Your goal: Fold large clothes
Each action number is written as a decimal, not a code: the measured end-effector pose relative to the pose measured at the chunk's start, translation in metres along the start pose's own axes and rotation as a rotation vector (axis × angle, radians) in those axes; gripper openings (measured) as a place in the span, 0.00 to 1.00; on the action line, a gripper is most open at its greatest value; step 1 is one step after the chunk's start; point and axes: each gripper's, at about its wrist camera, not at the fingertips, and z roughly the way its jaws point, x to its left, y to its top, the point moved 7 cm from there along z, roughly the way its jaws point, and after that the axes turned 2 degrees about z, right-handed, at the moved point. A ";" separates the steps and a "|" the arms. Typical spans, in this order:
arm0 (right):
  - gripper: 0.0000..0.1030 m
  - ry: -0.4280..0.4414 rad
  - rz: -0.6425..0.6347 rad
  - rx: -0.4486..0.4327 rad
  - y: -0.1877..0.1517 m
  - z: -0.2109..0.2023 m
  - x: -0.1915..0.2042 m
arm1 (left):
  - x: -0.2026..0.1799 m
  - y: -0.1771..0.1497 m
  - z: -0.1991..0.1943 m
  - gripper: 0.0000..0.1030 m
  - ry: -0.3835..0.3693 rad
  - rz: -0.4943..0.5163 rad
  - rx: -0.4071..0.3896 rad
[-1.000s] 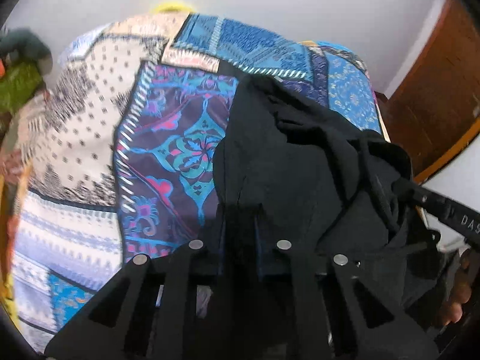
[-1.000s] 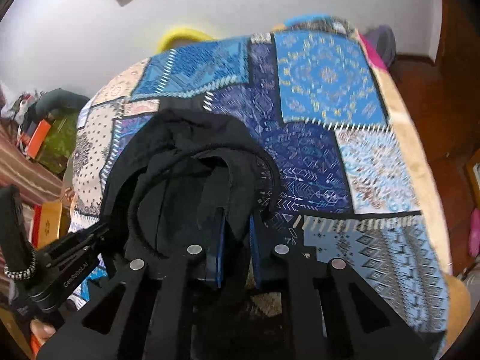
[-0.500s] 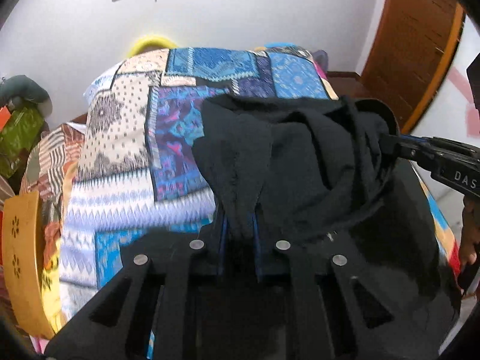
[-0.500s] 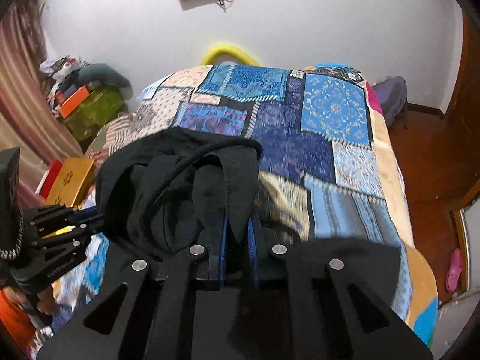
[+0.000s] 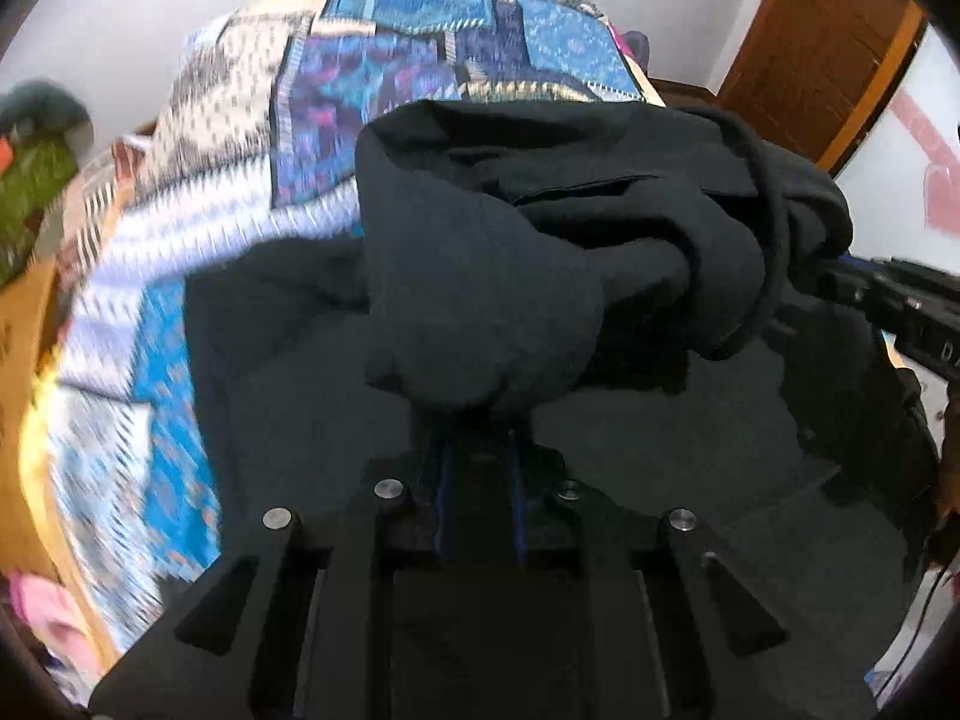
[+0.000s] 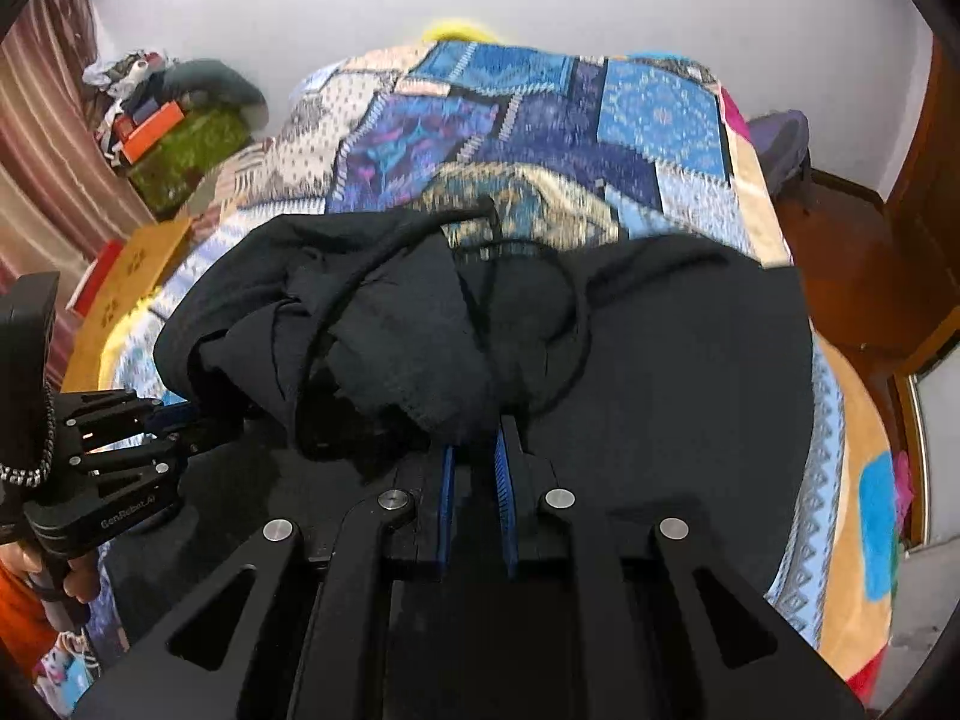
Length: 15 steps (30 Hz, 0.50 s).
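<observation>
A large black hooded garment (image 5: 540, 252) with a drawstring lies over the near end of a bed with a patchwork cover (image 5: 372, 72). My left gripper (image 5: 480, 420) is shut on a bunched fold of the garment, which hides its fingertips. My right gripper (image 6: 474, 420) is shut on another fold of the same garment (image 6: 660, 360), and its cord loops just ahead of it. Each gripper shows in the other's view: the right at the right edge (image 5: 888, 300), the left at the lower left (image 6: 174, 420). The held part is raised above the flat lower part.
The bed cover (image 6: 600, 108) stretches to a white wall. A green bag and boxes (image 6: 180, 138) are piled left of the bed, with a yellow box (image 6: 138, 252) beside them. A wooden door (image 5: 810, 42) stands at the right.
Both grippers have pulled the held fold toward the near end of the bed, over the garment's lower part. More flat black cloth now lies under them. Both stay shut.
</observation>
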 end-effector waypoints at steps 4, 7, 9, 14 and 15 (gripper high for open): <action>0.14 0.005 -0.002 0.060 -0.016 0.001 -0.002 | 0.003 -0.020 0.005 0.15 0.016 -0.017 0.014; 0.30 -0.022 -0.014 0.112 -0.026 -0.002 -0.010 | 0.009 -0.032 0.003 0.15 0.038 -0.016 0.030; 0.44 -0.021 -0.008 0.125 -0.029 -0.007 -0.017 | 0.018 -0.035 -0.003 0.16 0.074 -0.020 0.022; 0.46 -0.036 0.065 0.066 -0.021 -0.029 -0.039 | 0.035 -0.028 -0.032 0.32 0.107 -0.035 -0.056; 0.46 -0.031 0.072 0.058 -0.017 -0.031 -0.040 | 0.038 -0.025 -0.037 0.37 0.117 -0.038 -0.076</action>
